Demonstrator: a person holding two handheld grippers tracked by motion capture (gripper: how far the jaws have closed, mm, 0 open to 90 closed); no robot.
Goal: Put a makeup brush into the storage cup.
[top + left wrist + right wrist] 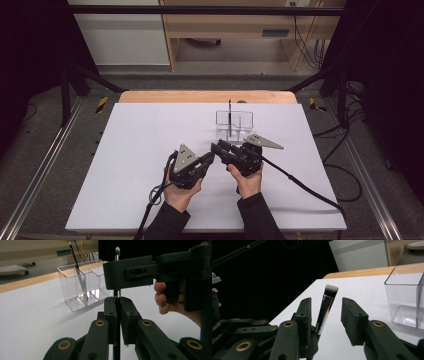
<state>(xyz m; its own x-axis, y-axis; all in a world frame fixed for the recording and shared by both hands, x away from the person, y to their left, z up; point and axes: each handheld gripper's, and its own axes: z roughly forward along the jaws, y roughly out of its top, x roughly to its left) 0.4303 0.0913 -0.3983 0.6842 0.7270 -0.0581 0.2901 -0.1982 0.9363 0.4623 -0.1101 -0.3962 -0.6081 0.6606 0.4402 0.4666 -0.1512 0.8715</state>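
- Up close, the left gripper (117, 315) has its jaws clamped on the thin handle of a makeup brush (327, 305); the right gripper view shows that brush's silver ferrule and flat bristle tip standing upright.
- Around the brush the right gripper (325, 315) stands with jaws apart, the ferrule between them, just beside one pad.
- From the high view, both grippers meet near the front middle of the white table (140, 150).
- Beyond them stands a clear divided organizer (82, 287) holding another brush (76, 267); a wooden table edge, grey floor and cabinets lie farther off.

Both claws (212, 156) meet before the clear organizer (235, 125).
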